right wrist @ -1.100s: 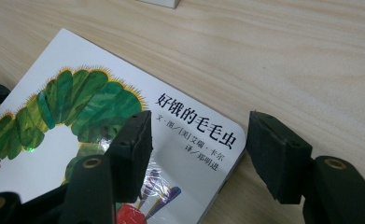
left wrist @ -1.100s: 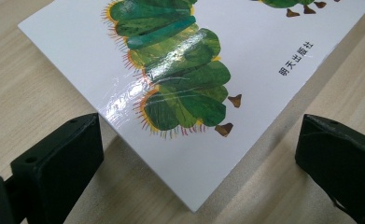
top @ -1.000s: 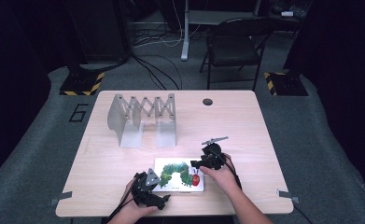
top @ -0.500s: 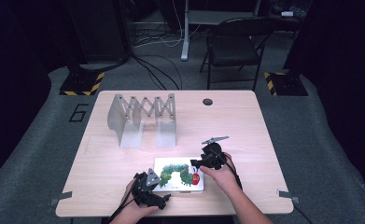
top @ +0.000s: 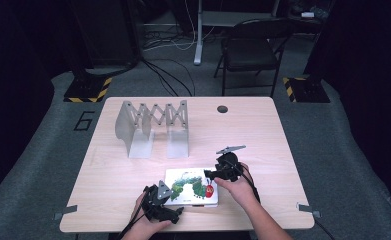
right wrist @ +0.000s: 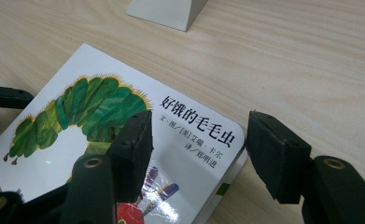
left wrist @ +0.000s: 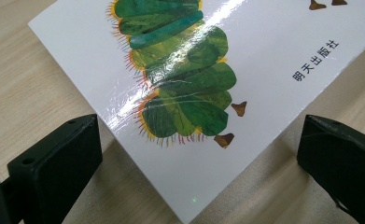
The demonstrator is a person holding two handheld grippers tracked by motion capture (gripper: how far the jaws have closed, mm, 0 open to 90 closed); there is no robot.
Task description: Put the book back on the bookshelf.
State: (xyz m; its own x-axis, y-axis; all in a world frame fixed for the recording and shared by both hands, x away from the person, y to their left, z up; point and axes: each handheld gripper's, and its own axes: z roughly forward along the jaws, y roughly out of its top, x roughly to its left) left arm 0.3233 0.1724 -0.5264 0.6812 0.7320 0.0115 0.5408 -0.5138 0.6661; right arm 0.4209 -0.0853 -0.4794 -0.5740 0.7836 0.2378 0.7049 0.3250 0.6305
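Flat on the worktop (top: pixel 133 175), a glossy board book (top: pixel 190 186) with a green caterpillar on its cover. Straddled at one corner by the left gripper (left wrist: pixel 194 154): jaws wide, one pad off each side of the corner, neither touching it. Met at the far corner by the right gripper (right wrist: pixel 196 149), half open, one pad over the cover beside the title, the other off the edge above bare wood; no squeeze on the book visible. Beyond both grippers, well apart from the book, a grey folding rack (top: pixel 153 127) standing upright.

Likely stiff and fairly light, thick pages giving a firm edge with no sag. Slick laminated cover, so prone to sliding under a top-only press. Lying flush, so hard to get a pad beneath without first tipping or pushing a corner past the worktop edge. Best taken across the thickness at the spine or a corner, one pad above, one below.
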